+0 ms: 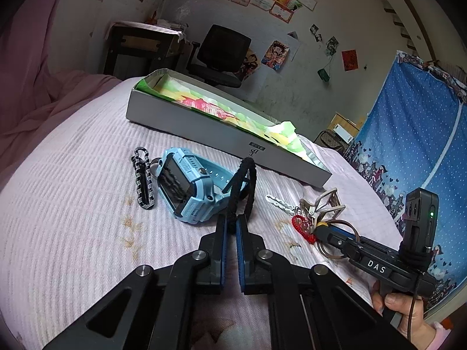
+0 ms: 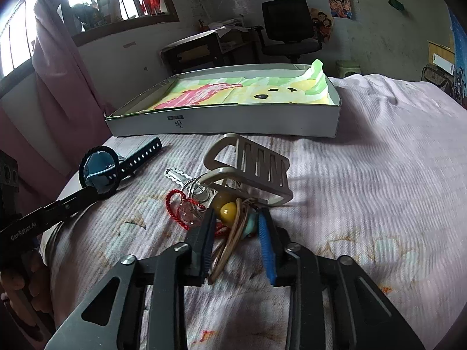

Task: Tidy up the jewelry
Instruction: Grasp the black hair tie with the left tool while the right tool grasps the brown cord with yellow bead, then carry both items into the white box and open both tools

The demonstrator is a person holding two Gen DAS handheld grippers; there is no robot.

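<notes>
1. Nearest the left wrist camera: the left gripper (image 1: 232, 227), jaws pressed together on the lower end of a black braided hair tie (image 1: 243, 189), whose loop stands up in front of the blue watch (image 1: 186, 186).
2. Right gripper (image 2: 236, 227): jaws part-way apart, straddling a beaded bracelet cluster (image 2: 229, 211) with tan hair ties; whether it is truly gripped, cannot tell.
3. Step in hand, as judged: pick-up. The shallow box (image 1: 204, 128), cloth-lined, sits beyond on the bedspread (image 1: 73, 204), holding no jewelry that I can see.
4. Next move calls for carrying the hair tie over the near wall of the box without snagging the watch strap.
5. Left view alone shows a black-and-white chain bracelet (image 1: 143, 178) beside the watch. Right view alone shows the beige claw clip (image 2: 254, 169) plainly, and the box lining.
</notes>
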